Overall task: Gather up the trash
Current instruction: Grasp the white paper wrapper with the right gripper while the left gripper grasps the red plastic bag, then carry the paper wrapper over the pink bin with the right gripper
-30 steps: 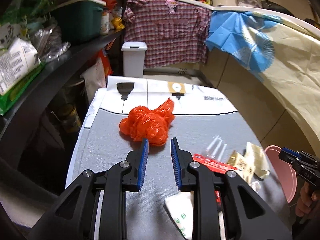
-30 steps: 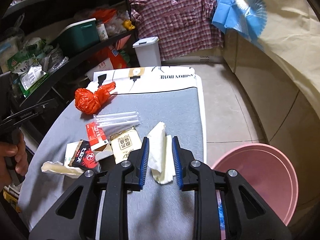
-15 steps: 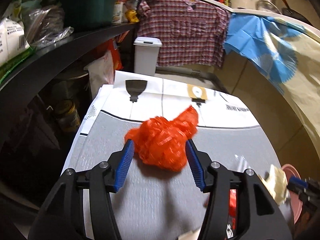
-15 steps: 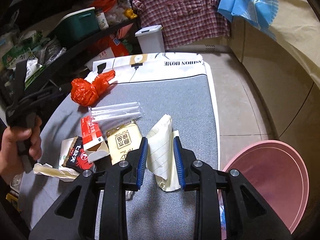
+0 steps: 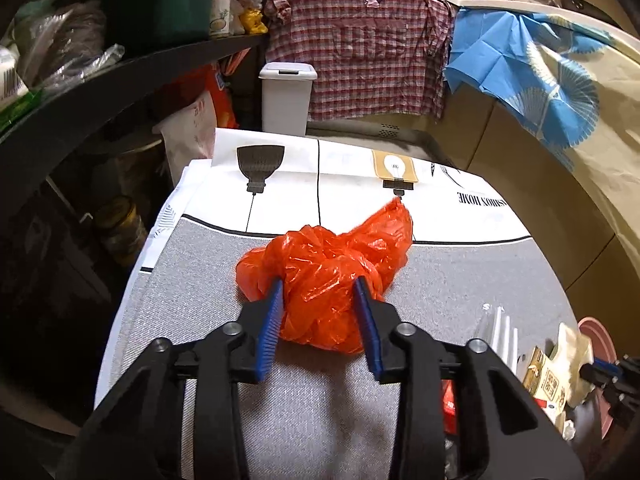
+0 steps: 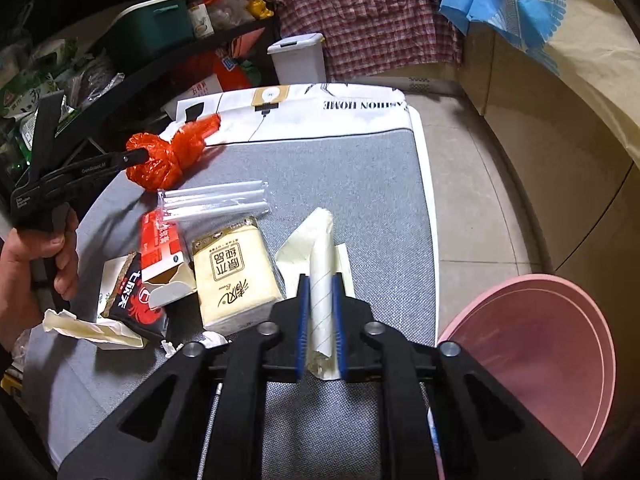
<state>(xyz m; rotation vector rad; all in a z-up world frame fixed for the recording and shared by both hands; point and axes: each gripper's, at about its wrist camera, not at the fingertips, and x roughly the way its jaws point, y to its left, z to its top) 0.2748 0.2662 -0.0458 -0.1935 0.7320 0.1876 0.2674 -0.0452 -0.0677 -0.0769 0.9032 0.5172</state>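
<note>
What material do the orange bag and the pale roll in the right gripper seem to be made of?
Orange bag: thin plastic film, glossy; it is translucent, with sharp shiny crinkles. Pale roll: likely paper, matte and cream, with faint ruled lines and a soft torn end; a coating cannot be excluded.

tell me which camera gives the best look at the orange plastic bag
The left wrist view: the orange plastic bag fills the centre, squeezed between the left gripper pads. The right wrist view shows it smaller and side-on, far left.
</note>
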